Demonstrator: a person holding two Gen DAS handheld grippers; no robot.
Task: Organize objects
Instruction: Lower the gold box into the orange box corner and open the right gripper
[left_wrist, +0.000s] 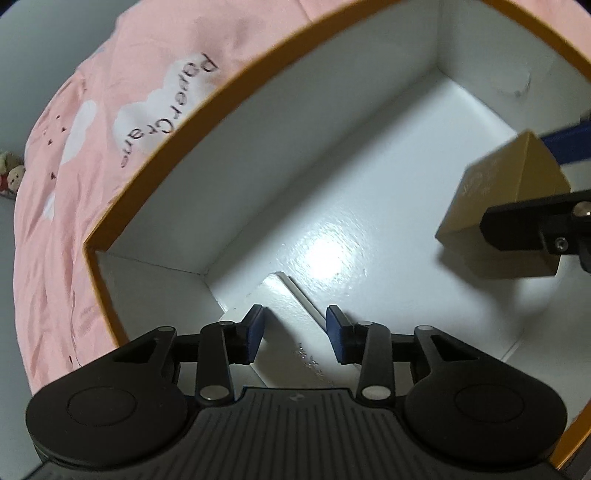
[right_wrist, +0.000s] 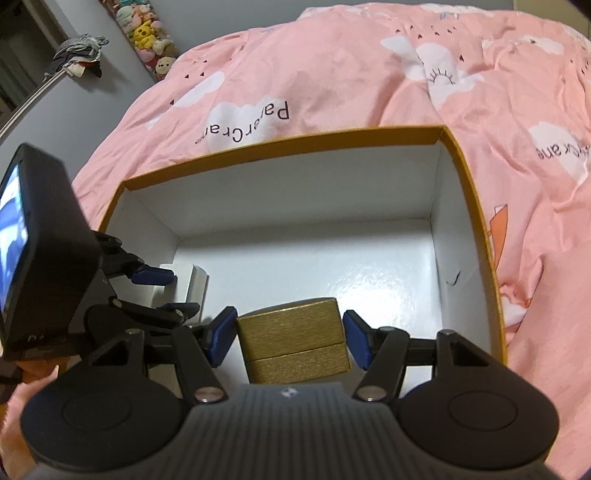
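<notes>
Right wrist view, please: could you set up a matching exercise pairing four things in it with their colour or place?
Things:
1. gold box
2. white box
3. large box's rim
4. bedding

Colour or place:
A. lying in a corner on the large box's floor
B. pink with white clouds
C. between the pads of the right gripper
D. orange

Pairs: 1-C, 2-A, 3-D, 4-B
</notes>
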